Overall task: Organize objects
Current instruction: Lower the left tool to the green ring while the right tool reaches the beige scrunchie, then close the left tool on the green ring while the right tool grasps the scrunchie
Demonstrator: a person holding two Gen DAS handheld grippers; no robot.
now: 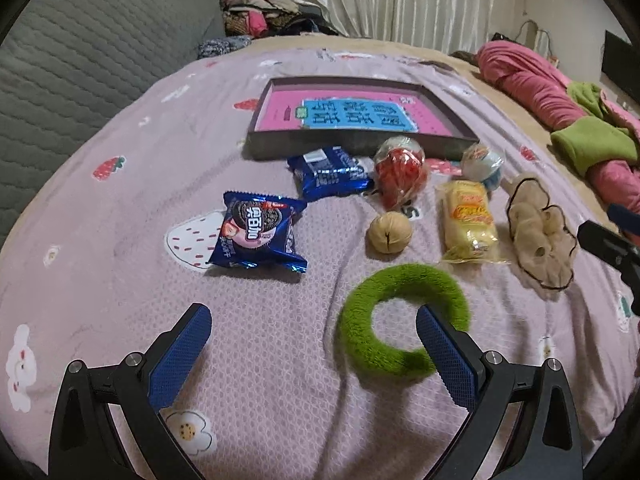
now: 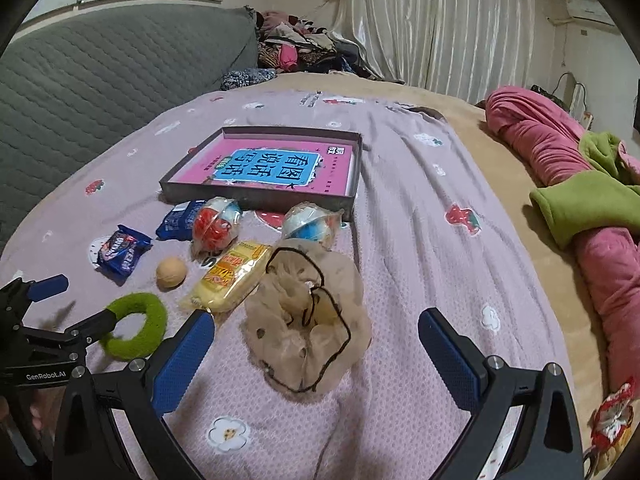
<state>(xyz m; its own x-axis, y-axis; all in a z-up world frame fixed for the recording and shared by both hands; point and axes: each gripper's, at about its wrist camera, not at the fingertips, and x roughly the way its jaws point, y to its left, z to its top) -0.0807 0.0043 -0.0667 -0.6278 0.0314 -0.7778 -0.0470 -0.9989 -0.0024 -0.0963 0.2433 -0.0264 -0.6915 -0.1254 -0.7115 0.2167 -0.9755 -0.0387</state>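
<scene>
On the lilac bedspread, a green fuzzy ring [image 1: 360,328] lies under my open left gripper [image 1: 316,332]; its right finger [image 1: 444,352] reaches into the ring's hole. Beyond it sit an Oreo pack [image 1: 260,232], a second blue pack [image 1: 328,172], a walnut [image 1: 390,232], a ball of red sweets [image 1: 400,172], a yellow snack pack [image 1: 468,216] and a blue-white ball [image 1: 482,162]. My right gripper [image 2: 316,320] stands open over a beige scrunchie [image 2: 308,320], empty. A dark shallow box [image 2: 256,200] holding a pink book stands behind the snacks.
A grey quilted cushion [image 1: 80,60] rises at the left. Pink and green clothes [image 2: 580,200] lie along the right on the tan sheet. A clothes pile [image 2: 296,48] and curtains are at the back. A small red-and-white item [image 2: 612,420] sits at the near right.
</scene>
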